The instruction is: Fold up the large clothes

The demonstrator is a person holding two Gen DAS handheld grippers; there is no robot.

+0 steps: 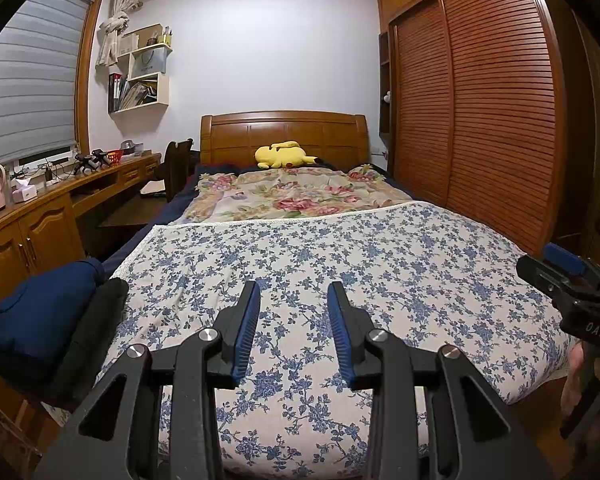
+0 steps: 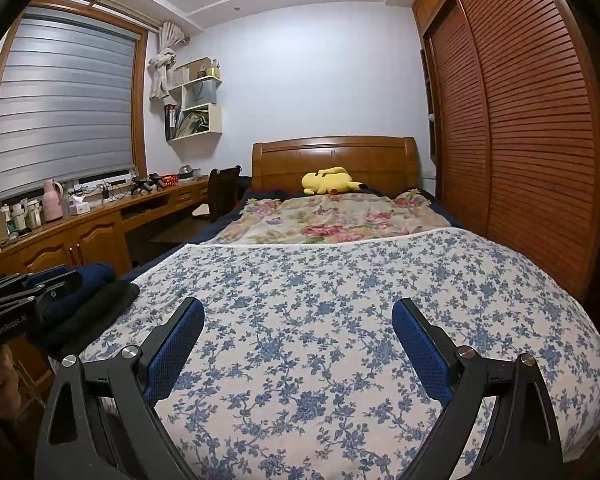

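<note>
- Bedroom all around us: pale walls, a wooden headboard point(image 1: 284, 132) at the far end, a slatted reddish-brown wardrobe point(image 1: 480, 112) along the right and a wooden desk counter point(image 2: 100, 208) under the blind-covered window point(image 2: 64, 108) on the left.
- We're looking down the bed, which is draped nearest us with a white cloth printed in blue flowers point(image 1: 340, 264); beyond its lacy edge lies a cream quilt with pink roses point(image 1: 296, 194).
- Up by the headboard, a yellow plush toy point(image 1: 284, 155) is lying on its side.
- Now the clothes: a folded navy-blue garment point(image 1: 36, 312) sits on top of a folded black garment point(image 1: 96, 328), stacked at the left near corner of the bed, on the blue-flowered cloth.
- Our left gripper point(image 1: 293, 292), black with blue ribbed pads, hangs over the flowered cloth with its jaws partly apart and nothing between them.
- We see bare cloth in the gap, and the stack lies off to its left, not touched.
- Our right gripper point(image 2: 298, 308) hovers over the same cloth, jaws spread wide, nothing in them either.
- From the right wrist view the left gripper shows at the left edge, just in front of the navy garment; from the left wrist view the right one pokes in at the right edge, with fingers of a hand point(image 1: 576, 376) below it.
</note>
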